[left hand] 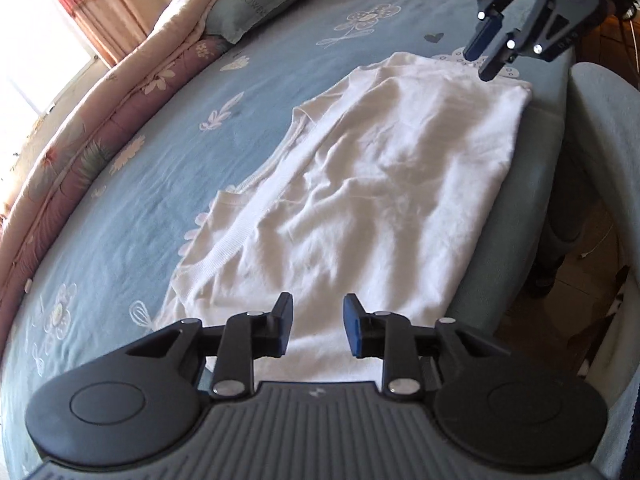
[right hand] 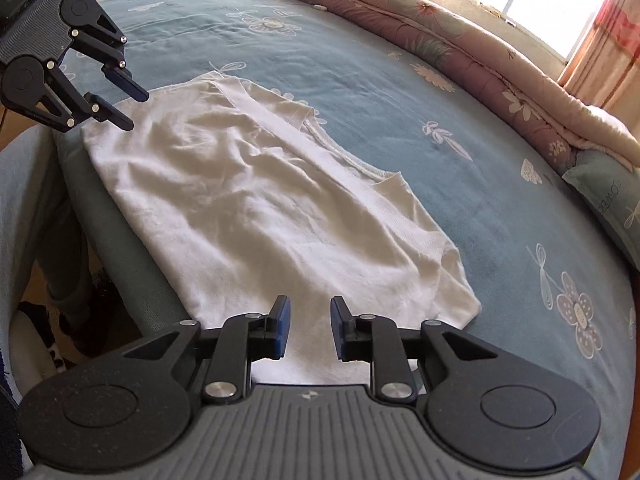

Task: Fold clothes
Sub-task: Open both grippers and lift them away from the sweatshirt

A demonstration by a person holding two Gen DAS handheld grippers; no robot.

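White shirt [left hand: 360, 184] lies folded lengthwise on the blue flowered bed sheet [left hand: 140, 184], along the bed's near edge, well apart from the pillow [left hand: 256, 4]; left tool [left hand: 317, 330] hovers above one end, jaws parted, nothing between them; right tool [right hand: 307, 328] hovers above the opposite end, likewise released and empty.
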